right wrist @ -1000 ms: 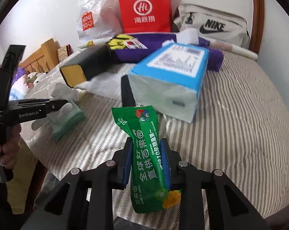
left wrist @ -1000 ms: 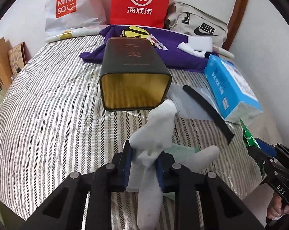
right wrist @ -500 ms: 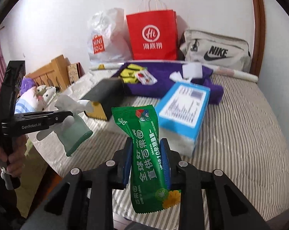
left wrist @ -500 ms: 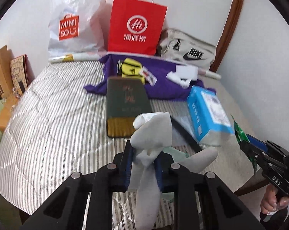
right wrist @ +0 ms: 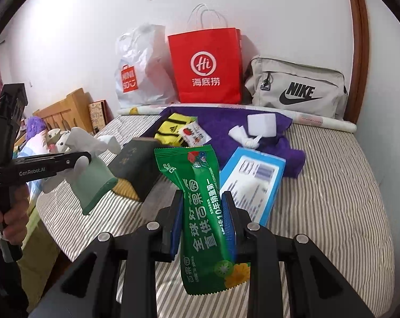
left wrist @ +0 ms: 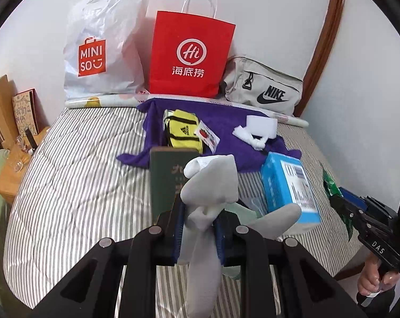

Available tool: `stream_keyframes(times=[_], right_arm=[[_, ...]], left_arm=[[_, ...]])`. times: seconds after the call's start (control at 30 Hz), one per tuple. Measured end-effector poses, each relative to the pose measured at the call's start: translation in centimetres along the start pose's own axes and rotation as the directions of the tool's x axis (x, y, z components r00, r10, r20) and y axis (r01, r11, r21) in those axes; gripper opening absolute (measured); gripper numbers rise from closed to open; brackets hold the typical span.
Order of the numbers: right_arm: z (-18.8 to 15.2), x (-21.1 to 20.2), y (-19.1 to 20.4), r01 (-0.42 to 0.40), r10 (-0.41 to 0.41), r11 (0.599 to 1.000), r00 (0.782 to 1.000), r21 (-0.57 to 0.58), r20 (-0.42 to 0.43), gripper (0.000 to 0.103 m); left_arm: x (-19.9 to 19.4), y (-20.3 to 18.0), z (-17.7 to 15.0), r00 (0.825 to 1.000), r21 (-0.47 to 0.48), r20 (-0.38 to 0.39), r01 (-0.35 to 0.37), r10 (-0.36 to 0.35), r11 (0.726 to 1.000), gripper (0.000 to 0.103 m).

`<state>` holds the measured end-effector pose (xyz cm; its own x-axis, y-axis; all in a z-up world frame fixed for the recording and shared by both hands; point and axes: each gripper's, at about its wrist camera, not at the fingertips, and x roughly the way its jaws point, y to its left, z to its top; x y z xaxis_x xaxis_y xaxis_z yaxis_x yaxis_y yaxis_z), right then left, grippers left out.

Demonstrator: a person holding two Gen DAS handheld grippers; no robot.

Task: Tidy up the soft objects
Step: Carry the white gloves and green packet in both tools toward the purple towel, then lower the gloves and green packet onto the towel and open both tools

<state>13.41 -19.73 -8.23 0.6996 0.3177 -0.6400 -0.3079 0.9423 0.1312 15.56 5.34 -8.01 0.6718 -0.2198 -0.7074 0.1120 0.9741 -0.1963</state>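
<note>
1. Both our grippers have risen since a second ago; the striped bed (left wrist: 75, 180) now sits farther below, and more of the wall shows.
2. Our left gripper (left wrist: 200, 228) is clenched on a grey-and-white sock bundle (left wrist: 210, 185) with a green piece, held clear above the bed's near edge.
3. Our right gripper (right wrist: 202, 222) is clamped on a green snack packet (right wrist: 200, 206), upright, in the air.
4. Below lie the dark box (right wrist: 136, 164), blue tissue pack (right wrist: 253, 177) and purple cloth (left wrist: 226, 127); red Haidilao bag (left wrist: 192, 53) stands behind.
</note>
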Motion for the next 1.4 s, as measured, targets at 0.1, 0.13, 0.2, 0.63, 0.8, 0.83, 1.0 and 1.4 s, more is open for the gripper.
stream_keyframes(times=[0.1,0.13,0.2,0.63,0.8,0.83,1.0,1.4], right_arm=[[1.3,0.7,-0.6,0.009,-0.009,1.000,1.000,0.000,0.006,0.028],[1.8,1.1,-1.0,0.014,-0.014,1.000,1.000,0.003,0.005,0.028],[2.7,1.9,-1.5,0.016,-0.016,1.000,1.000,0.007,0.004,0.028],[8.8,9.5,-5.3,0.032,-0.033,0.999,0.998,-0.018,-0.054,0.028],[10.7,12.4,-5.7,0.009,-0.010,1.000,0.997,-0.015,-0.079,0.028],[11.0,13.0,-5.7,0.001,-0.002,1.000,0.996,-0.013,-0.089,0.028],[11.7,16.5,-5.9,-0.005,0.002,1.000,0.991,-0.025,-0.135,0.028],[12.3,21.2,-5.5,-0.019,0.004,0.998,0.971,-0.063,-0.237,0.029]], left_arm=[[1.0,0.0,1.4,1.000,-0.004,-0.012,0.004,-0.004,1.000,0.020],[1.3,0.0,1.8,1.000,-0.003,-0.015,0.003,-0.003,1.000,0.020],[2.1,-0.1,2.7,1.000,0.001,-0.020,-0.010,0.010,1.000,0.020],[8.2,-0.3,8.8,0.996,0.012,-0.065,-0.056,0.057,0.998,0.020],[10.5,-0.6,10.9,0.995,0.015,-0.085,-0.047,0.048,0.999,0.020],[11.2,-0.6,11.5,0.995,0.012,-0.093,-0.044,0.045,0.999,0.020],[13.9,-0.3,13.1,0.991,-0.001,-0.131,-0.035,0.035,0.999,0.020],[19.3,-0.1,15.2,0.981,-0.030,-0.192,-0.016,0.010,0.999,0.020]])
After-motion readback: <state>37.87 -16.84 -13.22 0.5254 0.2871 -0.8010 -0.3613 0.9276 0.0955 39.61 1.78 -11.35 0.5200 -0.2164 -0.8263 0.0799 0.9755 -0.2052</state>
